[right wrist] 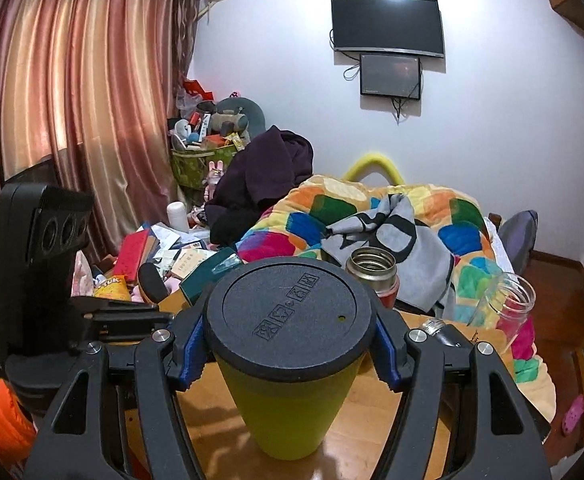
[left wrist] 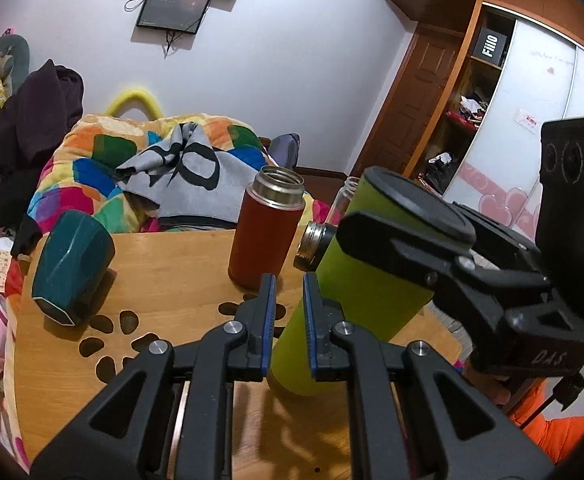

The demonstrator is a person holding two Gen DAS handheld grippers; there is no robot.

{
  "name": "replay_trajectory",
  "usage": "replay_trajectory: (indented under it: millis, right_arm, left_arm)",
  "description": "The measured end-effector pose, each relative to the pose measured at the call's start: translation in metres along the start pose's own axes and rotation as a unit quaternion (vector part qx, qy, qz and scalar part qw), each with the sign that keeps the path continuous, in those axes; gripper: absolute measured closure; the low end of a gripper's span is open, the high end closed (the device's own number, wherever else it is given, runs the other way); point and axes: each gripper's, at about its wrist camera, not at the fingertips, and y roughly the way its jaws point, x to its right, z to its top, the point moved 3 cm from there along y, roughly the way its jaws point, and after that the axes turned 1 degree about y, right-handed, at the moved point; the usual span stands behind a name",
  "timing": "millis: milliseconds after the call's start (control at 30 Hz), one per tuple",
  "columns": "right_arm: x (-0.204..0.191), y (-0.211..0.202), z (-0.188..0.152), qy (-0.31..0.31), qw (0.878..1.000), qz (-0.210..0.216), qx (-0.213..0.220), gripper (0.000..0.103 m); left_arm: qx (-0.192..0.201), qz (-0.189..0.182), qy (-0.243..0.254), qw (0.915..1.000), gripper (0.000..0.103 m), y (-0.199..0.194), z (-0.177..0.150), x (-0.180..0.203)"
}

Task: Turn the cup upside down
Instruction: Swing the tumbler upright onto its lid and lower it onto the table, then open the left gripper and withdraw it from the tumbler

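A tall lime-green cup (left wrist: 356,292) with a black lid stands tilted on the wooden table (left wrist: 172,264). My right gripper (right wrist: 288,354) is shut on the green cup (right wrist: 288,404) just under its black lid (right wrist: 290,320). In the left wrist view the right gripper (left wrist: 412,248) clamps the cup near the top from the right. My left gripper (left wrist: 288,308) is open and empty, its blue-padded fingers just left of the cup's lower body.
A red thermos (left wrist: 268,232) without a lid stands behind the green cup. A dark teal mug (left wrist: 72,264) lies tilted at the table's left. A small dark bottle (left wrist: 316,246) and a clear glass jar (right wrist: 508,304) sit at the back right. A bed with a colourful quilt (left wrist: 132,168) is beyond the table.
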Motion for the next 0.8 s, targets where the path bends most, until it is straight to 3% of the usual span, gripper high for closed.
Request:
replay_trajectory:
  millis: [267,500,567,667,800]
  right_arm:
    - [0.000,0.005,-0.004,0.003,1.000,0.003,-0.013,0.040]
    - [0.003,-0.015,-0.011,0.015,1.000,0.012,-0.001,0.038]
    - [0.003,-0.028,-0.013,0.016,1.000,0.010,0.010,0.033]
    - [0.002,-0.048,-0.015,0.010,0.999,-0.007,0.031,0.026]
    - [0.003,-0.074,-0.019,0.016,0.998,-0.022,0.056,0.021]
  left_arm:
    - [0.003,0.007,-0.004,1.0000,0.092,-0.004,-0.001,-0.004]
    - [0.028,0.040,0.009,0.9988,0.089,-0.024,0.000,0.002]
    - [0.044,0.049,0.015,0.9977,0.079,-0.034,0.001,0.007]
    - [0.072,0.067,0.032,0.9947,0.071,-0.053,0.001,0.020]
    - [0.110,0.097,0.050,0.9879,0.042,-0.077,-0.001,0.040]
